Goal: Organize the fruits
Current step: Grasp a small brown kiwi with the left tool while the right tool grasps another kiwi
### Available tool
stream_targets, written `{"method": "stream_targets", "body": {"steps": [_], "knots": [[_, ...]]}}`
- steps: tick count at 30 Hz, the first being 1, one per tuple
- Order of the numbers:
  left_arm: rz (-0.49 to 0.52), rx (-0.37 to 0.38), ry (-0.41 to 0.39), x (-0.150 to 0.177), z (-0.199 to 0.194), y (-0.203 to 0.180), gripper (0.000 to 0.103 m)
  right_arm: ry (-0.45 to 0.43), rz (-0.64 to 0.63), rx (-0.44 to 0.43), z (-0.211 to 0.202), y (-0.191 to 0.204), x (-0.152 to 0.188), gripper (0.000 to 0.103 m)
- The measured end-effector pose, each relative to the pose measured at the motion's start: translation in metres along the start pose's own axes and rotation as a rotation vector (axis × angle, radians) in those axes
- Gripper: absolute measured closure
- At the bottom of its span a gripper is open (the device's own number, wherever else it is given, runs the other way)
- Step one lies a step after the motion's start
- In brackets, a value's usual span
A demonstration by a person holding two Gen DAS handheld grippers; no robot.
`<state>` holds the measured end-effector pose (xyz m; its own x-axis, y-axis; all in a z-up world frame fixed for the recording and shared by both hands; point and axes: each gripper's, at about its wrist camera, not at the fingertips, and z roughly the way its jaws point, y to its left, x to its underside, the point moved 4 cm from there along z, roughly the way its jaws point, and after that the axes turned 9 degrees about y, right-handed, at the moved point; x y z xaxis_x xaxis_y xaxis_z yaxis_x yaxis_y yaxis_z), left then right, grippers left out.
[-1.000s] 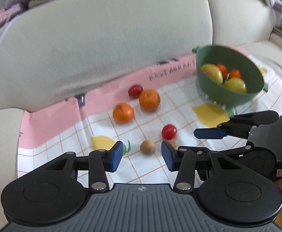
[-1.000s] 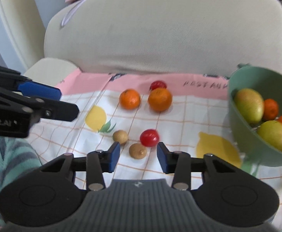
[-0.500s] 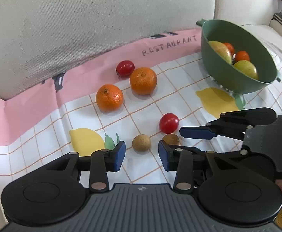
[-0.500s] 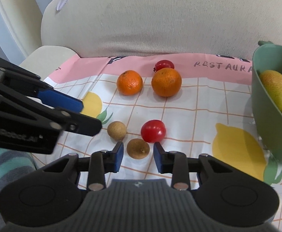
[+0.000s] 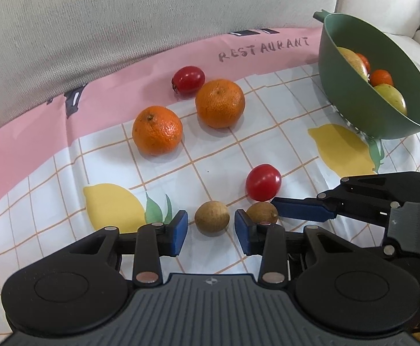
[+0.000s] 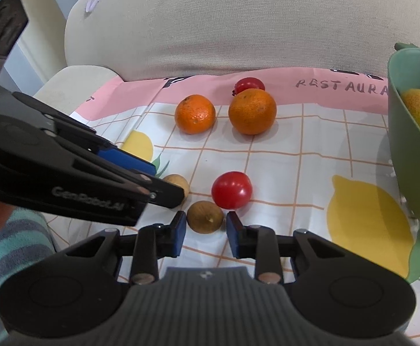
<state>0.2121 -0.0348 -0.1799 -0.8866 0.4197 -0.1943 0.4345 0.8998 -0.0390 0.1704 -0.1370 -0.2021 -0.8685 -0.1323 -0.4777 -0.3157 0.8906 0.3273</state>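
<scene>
- Cloth (image 5: 238,155) over the sofa seat: the pink band at upper centre carries hand-lettered "RESTAURANT" (image 5: 263,48).
- Left gripper (image 5: 211,225): fingers have just been closing. The first brown fruit (image 5: 212,221) sits between them at lower centre with a gap on each side, so it is not gripped.
- Its side, at the left of the right-wrist view, reads "GenRobot.AI" (image 6: 87,199).
- Right gripper (image 6: 206,225): fingers closed on the second brown fruit (image 6: 205,217) at lower centre. The fruit's long axis runs across the frame, stem nub toward the camera.
- Near tomato (image 6: 231,189) is just above that fruit.
- Far tomato (image 5: 188,80): long axis left-right, stem end at left.
- Green bowl (image 5: 354,101) at upper right holds fruit.
</scene>
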Motion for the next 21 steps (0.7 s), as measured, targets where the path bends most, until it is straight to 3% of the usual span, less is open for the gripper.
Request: {"method": "stream_targets", "body": {"steps": [2, 7, 21], "knots": [[-0.013, 0.009, 0.007, 0.000, 0.003, 0.001, 0.067, 0.000, 0.001, -0.002, 0.001, 0.000, 0.000, 0.078], [-0.042, 0.032, 0.002, 0.000, 0.005, 0.003, 0.072, -0.005, 0.000, -0.004, 0.000, 0.000, 0.001, 0.078], [-0.081, 0.034, -0.047, 0.005, -0.016, 0.000, 0.073, -0.023, -0.022, 0.016, -0.014, 0.003, 0.001, 0.079]]}}
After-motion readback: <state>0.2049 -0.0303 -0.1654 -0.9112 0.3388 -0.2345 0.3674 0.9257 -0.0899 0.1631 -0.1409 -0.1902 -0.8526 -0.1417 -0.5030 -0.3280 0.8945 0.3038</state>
